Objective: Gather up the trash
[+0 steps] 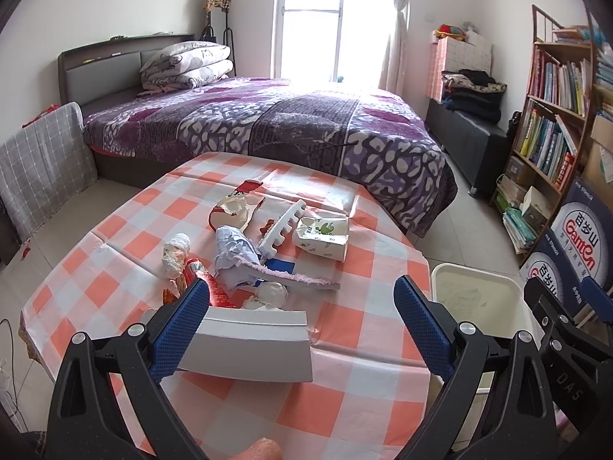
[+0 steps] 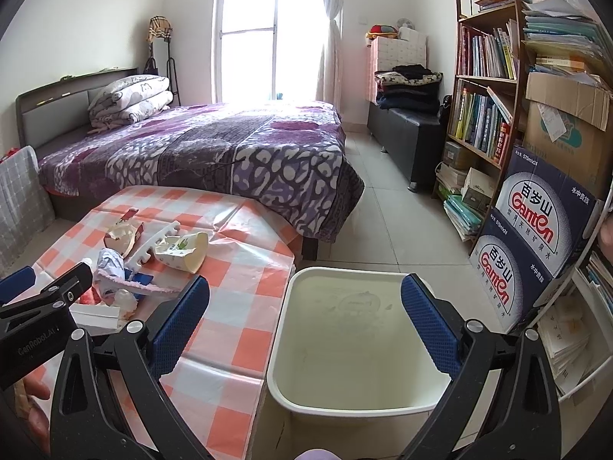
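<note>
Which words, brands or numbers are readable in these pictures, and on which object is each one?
"Ganten", "百岁山", "570ml×24": upper water carton.
"Ganten", "百岁山": lower water carton.
"GenRobot.AI": left gripper, on its body in the right wrist view.
"DAS": right gripper, on its body in the left wrist view.
Book spines, tissue pack: too small.

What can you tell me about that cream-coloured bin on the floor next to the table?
The bin is a cream, plastic-looking tub with rounded corners and a rolled rim. It stands upright on the tiled floor, close against the side of the checked table, below the stacked water cartons. Its inside looks empty, with faint scuffs on the walls. The open right gripper hovers over it, touching nothing.
</note>
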The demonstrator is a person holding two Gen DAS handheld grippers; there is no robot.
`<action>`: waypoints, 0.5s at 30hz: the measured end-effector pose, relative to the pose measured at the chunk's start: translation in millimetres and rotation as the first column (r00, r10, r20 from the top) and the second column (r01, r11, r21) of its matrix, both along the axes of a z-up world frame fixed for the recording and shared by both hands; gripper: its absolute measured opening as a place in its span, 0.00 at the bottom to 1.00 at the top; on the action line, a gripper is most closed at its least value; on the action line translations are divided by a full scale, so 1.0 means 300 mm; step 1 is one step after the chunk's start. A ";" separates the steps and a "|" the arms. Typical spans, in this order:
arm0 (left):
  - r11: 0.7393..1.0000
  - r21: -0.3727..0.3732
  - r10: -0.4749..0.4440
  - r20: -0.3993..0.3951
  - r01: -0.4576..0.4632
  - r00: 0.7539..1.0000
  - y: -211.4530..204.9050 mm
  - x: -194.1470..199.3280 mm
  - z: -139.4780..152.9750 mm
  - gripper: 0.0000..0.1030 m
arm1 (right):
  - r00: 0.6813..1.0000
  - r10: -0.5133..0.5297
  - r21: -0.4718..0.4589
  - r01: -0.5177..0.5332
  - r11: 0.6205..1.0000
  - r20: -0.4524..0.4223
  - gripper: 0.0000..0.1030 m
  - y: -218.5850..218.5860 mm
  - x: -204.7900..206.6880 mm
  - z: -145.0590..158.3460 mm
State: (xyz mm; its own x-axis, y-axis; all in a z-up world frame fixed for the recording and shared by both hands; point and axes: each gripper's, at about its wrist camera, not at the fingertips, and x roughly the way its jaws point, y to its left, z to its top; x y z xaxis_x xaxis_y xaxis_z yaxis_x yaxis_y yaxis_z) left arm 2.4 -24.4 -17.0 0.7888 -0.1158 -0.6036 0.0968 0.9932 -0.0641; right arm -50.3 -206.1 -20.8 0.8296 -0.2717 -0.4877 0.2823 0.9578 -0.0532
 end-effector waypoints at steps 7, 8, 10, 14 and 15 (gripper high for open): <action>1.000 0.000 0.000 0.000 0.000 1.000 0.001 -0.001 0.000 0.91 | 1.000 0.001 -0.001 -0.001 1.000 -0.002 0.93 -0.005 -0.001 0.000; 1.000 0.000 0.000 0.000 0.000 1.000 -0.001 -0.001 0.000 0.91 | 1.000 0.001 0.001 -0.001 1.000 -0.002 0.93 -0.006 -0.002 0.000; 1.000 0.000 0.000 0.001 0.000 1.000 0.000 -0.001 0.000 0.91 | 1.000 0.000 -0.001 0.000 1.000 -0.002 0.93 -0.005 -0.002 -0.001; 1.000 0.001 0.000 0.000 0.000 1.000 -0.001 -0.001 0.000 0.91 | 1.000 0.000 0.001 0.000 1.000 0.000 0.93 -0.002 -0.005 0.000; 1.000 0.000 0.000 0.000 0.000 1.000 -0.001 -0.001 0.000 0.91 | 1.000 0.000 0.001 0.000 1.000 0.000 0.93 -0.001 -0.005 0.000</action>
